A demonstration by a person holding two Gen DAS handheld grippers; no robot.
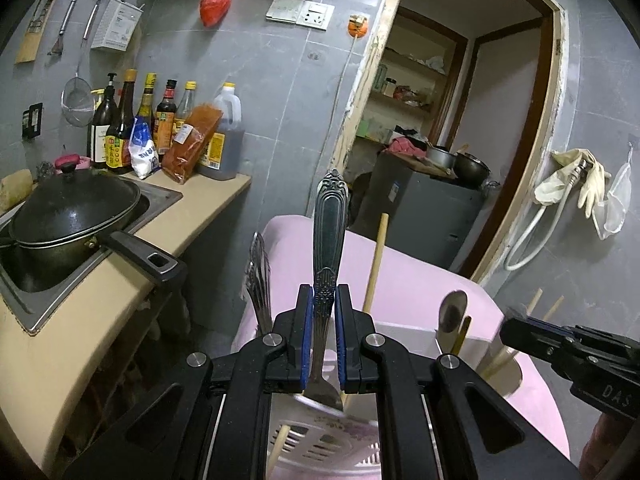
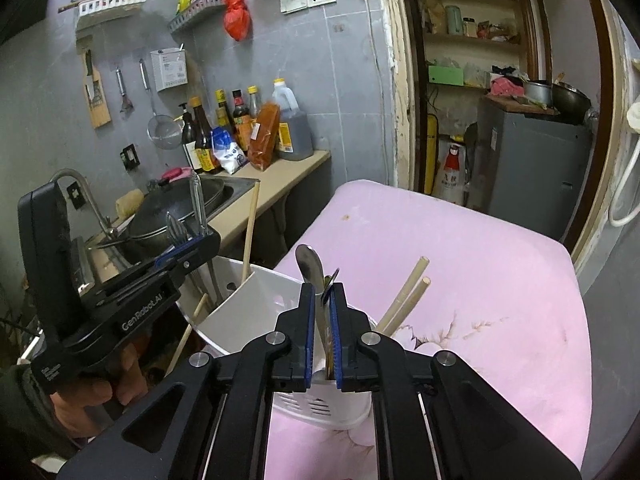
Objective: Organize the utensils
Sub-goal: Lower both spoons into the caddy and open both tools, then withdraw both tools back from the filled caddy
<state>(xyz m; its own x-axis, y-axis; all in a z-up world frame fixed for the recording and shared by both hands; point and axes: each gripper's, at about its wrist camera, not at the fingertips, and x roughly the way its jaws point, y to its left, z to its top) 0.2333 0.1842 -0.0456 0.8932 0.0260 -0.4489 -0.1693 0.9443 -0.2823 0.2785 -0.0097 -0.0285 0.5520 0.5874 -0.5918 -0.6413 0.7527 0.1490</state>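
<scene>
Left claw (image 1: 322,334) clamps an ornate handle (image 1: 329,236); right claw (image 2: 323,330) clamps a spoon (image 2: 326,304), bowl hidden.

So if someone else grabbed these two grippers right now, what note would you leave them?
Left gripper: shut on an ornate metal handle, its wide end down in the white holder.
Right gripper: shut on a thin metal utensil, lowered into the holder beside a spoon.
Holder sits on the pink cloth; chopsticks and forks are already in it.
Done: most utensils are in.
Left: probably release both pieces and check that they stand in the right compartments.
</scene>
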